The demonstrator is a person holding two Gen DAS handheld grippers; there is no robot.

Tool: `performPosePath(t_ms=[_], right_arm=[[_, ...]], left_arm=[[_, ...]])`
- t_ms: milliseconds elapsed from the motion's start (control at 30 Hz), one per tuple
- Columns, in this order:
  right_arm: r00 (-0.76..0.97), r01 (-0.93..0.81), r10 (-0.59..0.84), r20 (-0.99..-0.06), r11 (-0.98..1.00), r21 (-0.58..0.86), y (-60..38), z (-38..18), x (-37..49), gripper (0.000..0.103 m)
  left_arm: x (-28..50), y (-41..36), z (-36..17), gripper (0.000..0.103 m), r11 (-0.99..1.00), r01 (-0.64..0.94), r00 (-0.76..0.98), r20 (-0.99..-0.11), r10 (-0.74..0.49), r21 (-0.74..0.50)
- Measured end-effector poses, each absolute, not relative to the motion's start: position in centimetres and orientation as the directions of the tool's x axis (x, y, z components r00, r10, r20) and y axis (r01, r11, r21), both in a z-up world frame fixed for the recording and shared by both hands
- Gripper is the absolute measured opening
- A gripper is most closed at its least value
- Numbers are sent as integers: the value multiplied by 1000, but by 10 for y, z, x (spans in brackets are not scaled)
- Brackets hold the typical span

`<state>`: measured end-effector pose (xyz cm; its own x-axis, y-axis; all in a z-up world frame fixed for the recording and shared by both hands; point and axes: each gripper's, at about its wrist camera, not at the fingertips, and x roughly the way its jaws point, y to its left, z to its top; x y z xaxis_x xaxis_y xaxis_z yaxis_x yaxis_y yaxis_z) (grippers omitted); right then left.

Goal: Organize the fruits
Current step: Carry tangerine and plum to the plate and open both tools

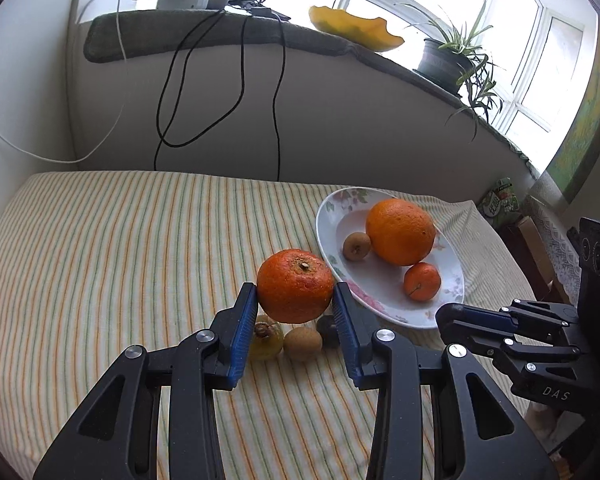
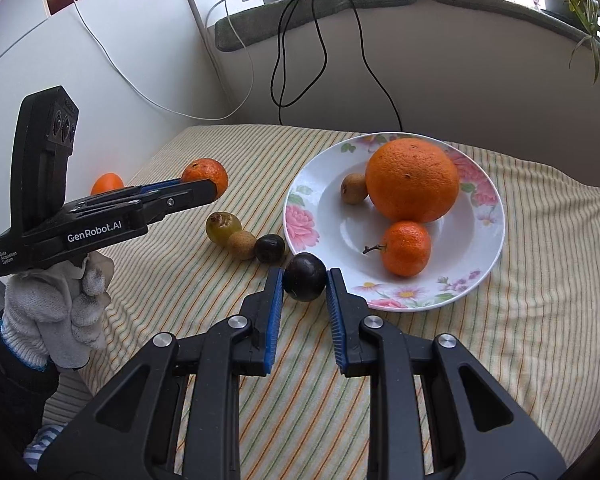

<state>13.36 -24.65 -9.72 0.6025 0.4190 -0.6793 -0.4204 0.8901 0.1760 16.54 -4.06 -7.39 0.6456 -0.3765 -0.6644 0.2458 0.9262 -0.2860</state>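
My left gripper is shut on a reddish-orange tangerine and holds it above the striped cloth, left of the floral plate; it also shows in the right wrist view. My right gripper is shut on a dark plum just left of the plate's rim. The plate holds a big orange, a small tangerine and a brown kiwi-like fruit. On the cloth lie a yellow-green fruit, a brown fruit and another dark plum.
Another orange fruit lies at the cloth's far left edge. Black and white cables hang down the wall behind. A potted plant and a yellow dish stand on the windowsill. Boxes stand right of the table.
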Motion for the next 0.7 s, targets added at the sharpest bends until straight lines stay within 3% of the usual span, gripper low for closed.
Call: performPosePath(t_ms=[700], right_arm=[[610, -396, 395, -687, 903, 168, -255, -100, 150, 23]], left_arm=[[178, -99, -73, 37, 901, 336, 597, -679, -428, -273]])
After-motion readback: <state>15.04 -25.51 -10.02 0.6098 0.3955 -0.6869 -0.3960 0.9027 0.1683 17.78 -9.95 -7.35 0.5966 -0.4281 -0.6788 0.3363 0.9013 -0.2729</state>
